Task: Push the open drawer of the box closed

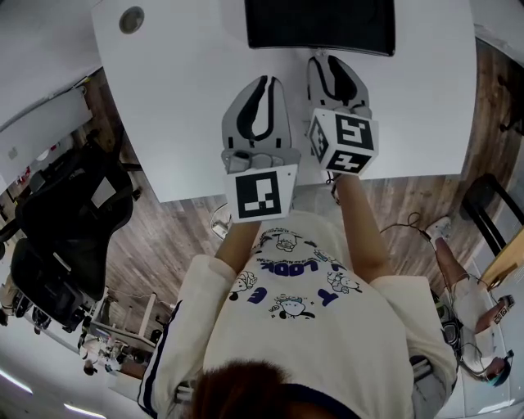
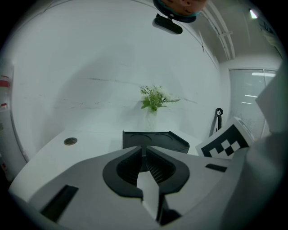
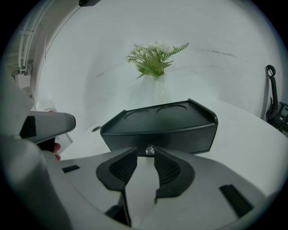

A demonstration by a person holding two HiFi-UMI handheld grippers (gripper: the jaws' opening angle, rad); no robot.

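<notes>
A black box (image 1: 319, 24) stands at the far middle of the white table (image 1: 180, 98). In the right gripper view its front (image 3: 180, 134) faces me, with a small shiny knob (image 3: 150, 149) low in the middle. I cannot tell how far the drawer stands out. My right gripper (image 3: 145, 151) is open by a narrow gap, its tips either side of the knob and not touching it. In the head view the right gripper (image 1: 333, 56) reaches the box's front. The left gripper (image 1: 264, 79) sits further back and to the left, shut and empty, with the box (image 2: 155, 139) ahead of it.
A vase with a green plant (image 3: 157, 67) stands behind the box by the white wall. A round grommet (image 1: 131, 19) is set in the table's far left. A black office chair (image 1: 65, 221) stands left of the person, off the table's near edge.
</notes>
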